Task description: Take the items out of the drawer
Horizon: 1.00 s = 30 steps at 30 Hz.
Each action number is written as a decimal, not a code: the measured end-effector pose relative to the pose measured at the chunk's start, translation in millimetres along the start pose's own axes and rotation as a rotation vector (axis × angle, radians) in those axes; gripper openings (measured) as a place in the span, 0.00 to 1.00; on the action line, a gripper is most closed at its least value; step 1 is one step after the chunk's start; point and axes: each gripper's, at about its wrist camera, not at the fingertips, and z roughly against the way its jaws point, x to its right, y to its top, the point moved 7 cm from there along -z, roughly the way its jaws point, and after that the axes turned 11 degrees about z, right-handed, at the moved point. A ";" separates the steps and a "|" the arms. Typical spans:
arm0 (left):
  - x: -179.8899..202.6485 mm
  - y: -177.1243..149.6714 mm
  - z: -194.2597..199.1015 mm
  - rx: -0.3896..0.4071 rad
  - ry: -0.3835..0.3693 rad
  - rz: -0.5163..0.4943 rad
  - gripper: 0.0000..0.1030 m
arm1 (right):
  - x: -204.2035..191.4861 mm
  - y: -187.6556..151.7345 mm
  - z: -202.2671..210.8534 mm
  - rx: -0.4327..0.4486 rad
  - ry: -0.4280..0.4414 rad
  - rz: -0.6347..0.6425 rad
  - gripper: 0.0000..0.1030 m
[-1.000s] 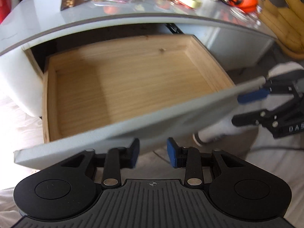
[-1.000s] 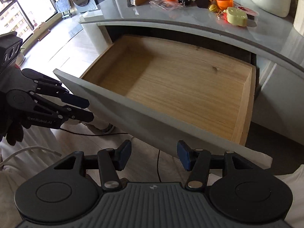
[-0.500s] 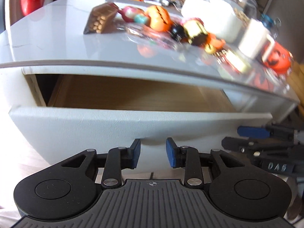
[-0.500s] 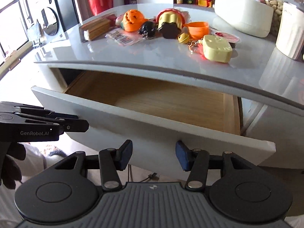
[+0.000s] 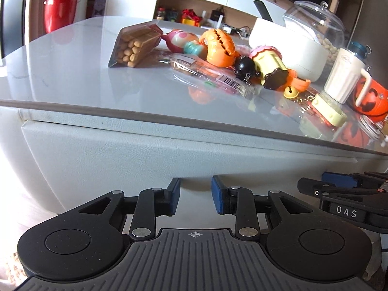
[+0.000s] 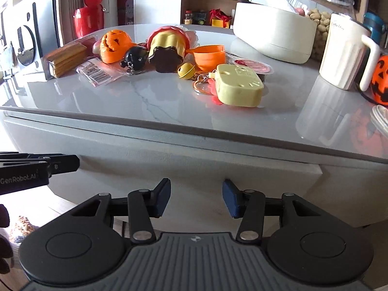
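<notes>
The grey drawer front (image 5: 169, 150) sits flush under the table edge, so its inside is hidden. My left gripper (image 5: 195, 197) is open and empty, its blue pads close against the drawer's lower edge. My right gripper (image 6: 196, 198) is open and empty too, low against the same drawer front (image 6: 194, 169); its fingers also show in the left wrist view at the right gripper (image 5: 339, 186). On the tabletop lie a biscuit stick packet (image 5: 135, 43), an orange pumpkin toy (image 5: 218, 47), a black ball charm (image 5: 245, 69), a yellow cupcake toy (image 5: 271, 65) and a yellow block (image 6: 238, 84).
A white tub (image 6: 274, 38), a glass jar of peanuts (image 6: 320, 4), a white mug (image 6: 344, 51) and an orange pumpkin bucket (image 6: 380, 82) stand at the table's back right. A red bin (image 6: 88, 19) stands beyond the table. The left gripper (image 6: 48, 167) reaches in at the left.
The drawer, wide open and empty a second ago, has slid in and is now shut. Both grippers have dropped low and followed its front panel inward.
</notes>
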 end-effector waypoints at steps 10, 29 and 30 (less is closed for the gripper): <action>1.8 -2.3 0.6 0.009 -0.011 -0.031 0.32 | -0.7 -1.9 2.1 0.012 0.000 -0.011 0.48; 44.4 -18.7 -9.6 0.062 0.059 -0.139 1.00 | 63.8 -17.8 19.0 0.014 -0.107 -0.280 0.50; 44.2 -15.4 -1.3 0.077 0.059 -0.135 1.00 | 63.5 -17.2 25.0 0.028 -0.106 -0.275 0.50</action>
